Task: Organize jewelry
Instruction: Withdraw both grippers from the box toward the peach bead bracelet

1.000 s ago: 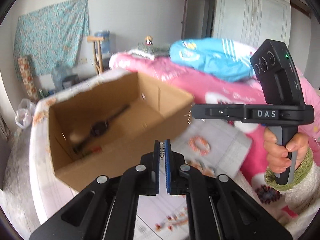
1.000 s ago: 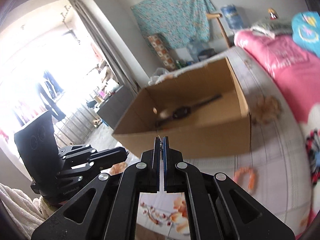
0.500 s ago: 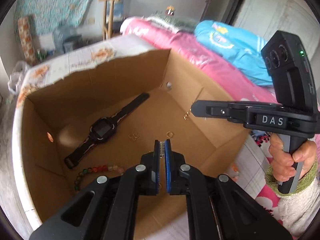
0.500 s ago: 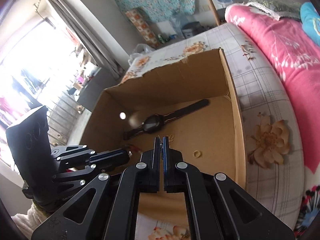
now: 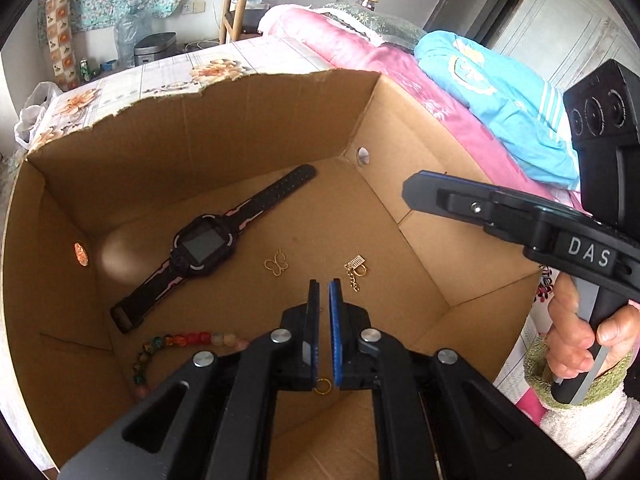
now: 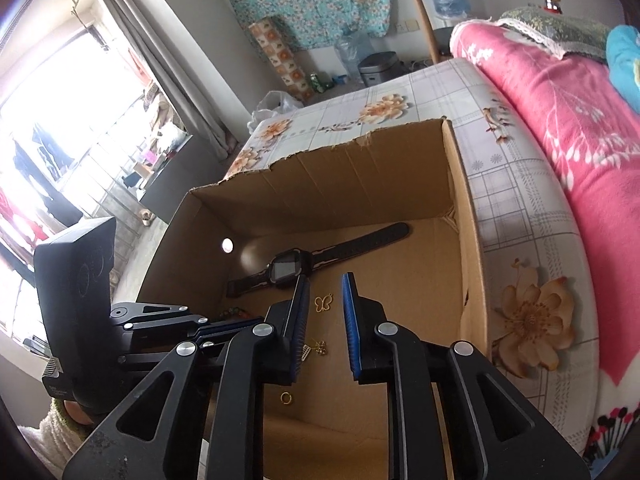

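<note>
Inside the cardboard box (image 5: pixel 224 152), the watch (image 5: pixel 204 246) lies diagonally, strap running near-left to far-right; left claw (image 5: pixel 324 284) clenched on nothing, right claw (image 6: pixel 325 282) opening, empty.

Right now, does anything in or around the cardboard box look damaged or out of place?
Yes: the cardboard box has a ragged, torn far rim where a flap seems ripped off. Inside, the black watch, bead bracelet, butterfly charm, gold chain piece and small ring lie loose and scattered, not sorted.
</note>
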Motion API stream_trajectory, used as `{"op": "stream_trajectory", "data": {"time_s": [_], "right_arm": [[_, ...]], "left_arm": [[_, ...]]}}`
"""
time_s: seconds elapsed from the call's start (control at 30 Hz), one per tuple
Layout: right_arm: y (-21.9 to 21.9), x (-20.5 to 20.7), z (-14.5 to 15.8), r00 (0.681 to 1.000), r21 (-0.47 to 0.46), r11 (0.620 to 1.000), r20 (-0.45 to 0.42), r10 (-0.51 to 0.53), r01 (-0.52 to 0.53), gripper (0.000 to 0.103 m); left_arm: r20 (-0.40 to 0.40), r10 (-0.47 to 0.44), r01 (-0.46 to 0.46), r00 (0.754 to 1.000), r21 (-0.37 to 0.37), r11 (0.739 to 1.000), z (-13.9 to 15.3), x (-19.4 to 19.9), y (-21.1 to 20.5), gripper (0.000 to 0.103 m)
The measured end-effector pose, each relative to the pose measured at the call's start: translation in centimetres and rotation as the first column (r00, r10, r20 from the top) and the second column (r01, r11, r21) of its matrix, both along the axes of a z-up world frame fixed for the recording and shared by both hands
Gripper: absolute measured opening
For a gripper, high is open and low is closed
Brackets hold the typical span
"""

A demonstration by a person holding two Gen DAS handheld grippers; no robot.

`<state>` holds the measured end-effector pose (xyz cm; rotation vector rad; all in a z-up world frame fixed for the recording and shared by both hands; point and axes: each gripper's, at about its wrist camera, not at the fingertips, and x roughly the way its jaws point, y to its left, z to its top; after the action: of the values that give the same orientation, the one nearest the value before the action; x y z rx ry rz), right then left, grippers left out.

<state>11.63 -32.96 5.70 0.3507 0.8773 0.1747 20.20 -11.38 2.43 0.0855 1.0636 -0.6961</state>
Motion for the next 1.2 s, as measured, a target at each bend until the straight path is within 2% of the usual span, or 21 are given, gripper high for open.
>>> {"op": "stream_trajectory", "data": {"time_s": [0.07,0.27,0.33,0.53,0.63,0.73,0.8,0.9,1.0,1.13,1.2], "right_arm": [[-0.1,-0.3,0.4,1.0,-0.006,1.0,0.012,-0.008,0.008,0.023],[-1.0,-1.9,1.8,0.998,-0.009,0.999,0.053,-0.046,0.046,0.024],[-1.3,-2.6,2.3,0.996,-0.016,0.998,0.062,-0.063,0.064,0.028],[-1.7,-5.7,3.7,0.992,-0.024,0.996,0.092,-0.085,0.087,0.034],[-2.0,-7.6,4.1,0.988,-0.023,0.993,0.108,-0.111,0.115,0.038],[-2.1,-9.5,4.1,0.985,-0.004,0.991,0.114,-0.131,0.132,0.04],[-1.9,-11.1,3.9,0.984,0.008,0.991,0.12,-0.134,0.134,0.043],[-1.3,-13.5,3.0,0.983,0.023,0.991,0.124,-0.135,0.133,0.048],[-0.6,-16.1,1.1,0.981,0.04,0.988,0.114,-0.156,0.152,0.056],[0.6,-17.9,-2.3,0.982,0.036,0.983,0.047,-0.183,0.182,0.058],[1.2,-18.3,-3.8,0.983,0.042,0.982,0.011,-0.184,0.183,0.058]], "left_arm": [[0.01,-0.005,0.006,1.0,-0.01,1.0,0.3,-0.3,0.1,0.005],[0.069,-0.009,0.011,0.998,-0.042,0.999,1.9,-2.4,1.0,0.005],[0.092,-0.008,0.013,0.996,-0.056,0.998,2.6,-3.3,1.6,0.006],[0.201,-0.014,0.032,0.98,-0.088,0.996,4.9,-7.1,3.8,0.018],[0.231,-0.005,0.028,0.973,-0.096,0.995,5.4,-8.9,4.9,0.027],[0.256,-0.007,0.034,0.967,-0.103,0.994,5.4,-11.1,5.8,0.039],[0.27,-0.01,0.039,0.963,-0.102,0.994,5.1,-12.5,6.3,0.053],[0.263,-0.021,0.045,0.965,-0.083,0.996,3.7,-14.9,6.8,0.067],[0.222,-0.016,0.023,0.975,-0.032,0.999,1.2,-16.7,6.7,0.077],[0.148,0.016,-0.025,0.989,0.059,0.998,-2.6,-17.6,5.8,0.081],[0.129,0.043,-0.063,0.991,0.152,0.986,-4.7,-17.7,5.0,0.081]]}}
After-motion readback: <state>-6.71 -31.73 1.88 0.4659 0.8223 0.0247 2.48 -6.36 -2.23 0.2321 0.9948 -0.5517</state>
